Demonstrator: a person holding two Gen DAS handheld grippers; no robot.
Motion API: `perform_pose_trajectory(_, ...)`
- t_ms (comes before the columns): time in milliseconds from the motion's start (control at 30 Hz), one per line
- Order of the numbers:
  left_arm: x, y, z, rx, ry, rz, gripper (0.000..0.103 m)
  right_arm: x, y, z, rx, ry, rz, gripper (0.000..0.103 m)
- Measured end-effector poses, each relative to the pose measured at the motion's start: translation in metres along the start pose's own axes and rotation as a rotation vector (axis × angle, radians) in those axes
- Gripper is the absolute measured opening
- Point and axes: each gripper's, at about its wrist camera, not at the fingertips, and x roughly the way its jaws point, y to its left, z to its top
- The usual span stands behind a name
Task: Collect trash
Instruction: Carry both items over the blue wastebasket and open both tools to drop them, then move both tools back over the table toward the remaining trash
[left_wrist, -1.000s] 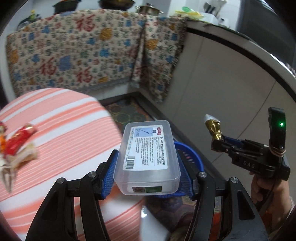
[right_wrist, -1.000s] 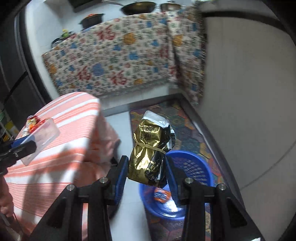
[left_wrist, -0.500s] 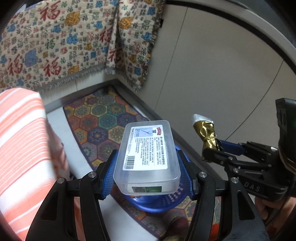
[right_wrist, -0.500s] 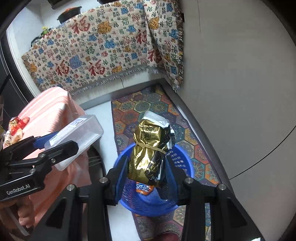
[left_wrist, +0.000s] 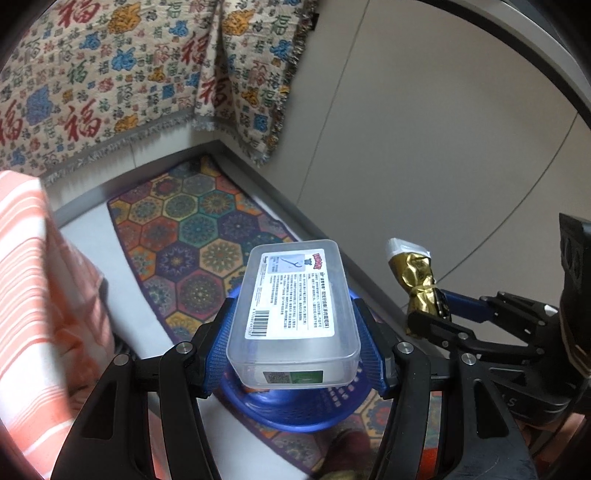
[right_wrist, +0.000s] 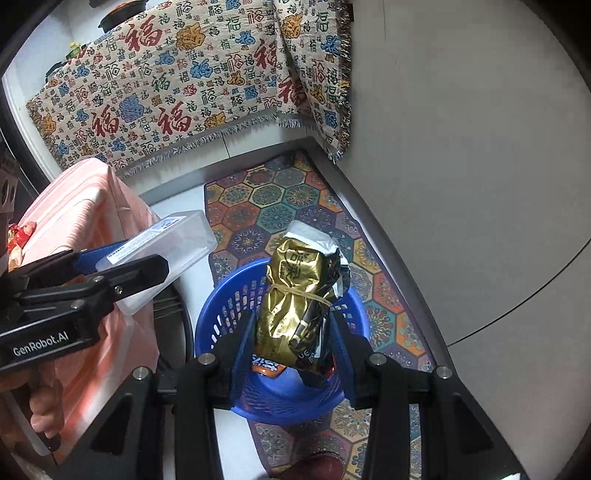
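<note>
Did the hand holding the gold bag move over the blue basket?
Yes. A second ago the gold bag hung beside the blue basket, nearer the striped table. Now the right gripper holds it directly above the basket.

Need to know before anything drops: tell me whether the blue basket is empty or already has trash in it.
Not empty. In the right wrist view an orange-and-blue wrapper lies inside the blue basket, below the gold foil bag held in the right gripper.
</note>
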Motion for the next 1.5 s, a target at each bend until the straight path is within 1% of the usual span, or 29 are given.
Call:
perform_pose_trajectory(100,0.003,-0.004,0.001,0.014,0.008,-0.015,0.064,0.001,-0.001,0.0,-0.006,-0.017,-0.011,0.045)
perform_pose_trajectory(233,0.004,-0.004,0.006,0.01,-0.001,-0.032,0.072,0.005,-0.001,-0.001,-0.014,-0.011,-0.005,0.046)
perform_pose_trajectory(367,-0.001,-0.004,0.007,0.007,-0.009,-0.038,0.073,0.005,-0.003,-0.003,-0.018,-0.006,-0.024,0.047)
perform_pose_trajectory(433,-0.01,-0.002,0.005,0.008,-0.019,-0.037,0.073,0.001,-0.004,-0.002,-0.017,-0.02,-0.031,0.047)
perform_pose_trajectory(567,-0.041,0.007,-0.002,-0.001,-0.051,-0.03,0.074,-0.01,0.001,0.004,-0.025,-0.064,-0.038,0.047)
perform_pose_trajectory(633,-0.062,0.016,-0.01,-0.006,-0.07,-0.019,0.078,-0.018,0.01,0.007,-0.044,-0.097,-0.042,0.047)
perform_pose_trajectory(767,-0.11,0.047,-0.04,-0.033,-0.102,0.052,0.083,-0.033,0.032,0.014,-0.087,-0.156,-0.01,0.049)
perform_pose_trajectory(800,-0.12,0.056,-0.048,-0.041,-0.103,0.071,0.084,-0.038,0.042,0.015,-0.109,-0.172,0.002,0.05)
perform_pose_trajectory(900,-0.147,0.09,-0.079,-0.075,-0.099,0.159,0.084,-0.051,0.078,0.017,-0.178,-0.217,0.051,0.054)
perform_pose_trajectory(1000,-0.169,0.127,-0.11,-0.118,-0.078,0.251,0.084,-0.059,0.126,0.014,-0.267,-0.245,0.129,0.054)
perform_pose_trajectory(1100,-0.186,0.164,-0.137,-0.164,-0.053,0.359,0.084,-0.056,0.176,0.01,-0.342,-0.235,0.205,0.054)
perform_pose_trajectory(1167,-0.201,0.187,-0.153,-0.2,-0.053,0.407,0.084,-0.053,0.205,0.006,-0.384,-0.213,0.25,0.054)
perform_pose_trajectory(1233,-0.212,0.202,-0.164,-0.222,-0.06,0.442,0.086,-0.05,0.238,-0.002,-0.45,-0.194,0.29,0.054)
perform_pose_trajectory(1300,-0.223,0.218,-0.173,-0.255,-0.061,0.469,0.087,-0.048,0.27,-0.012,-0.52,-0.185,0.311,0.054)
perform_pose_trajectory(1367,-0.23,0.23,-0.178,-0.278,-0.057,0.498,0.089,-0.044,0.292,-0.02,-0.574,-0.17,0.332,0.054)
perform_pose_trajectory(1433,-0.231,0.242,-0.18,-0.305,-0.042,0.526,0.098,-0.038,0.313,-0.03,-0.627,-0.147,0.343,0.054)
perform_pose_trajectory(1500,-0.232,0.249,-0.184,-0.329,-0.04,0.54,0.1,-0.032,0.328,-0.04,-0.671,-0.123,0.346,0.054)
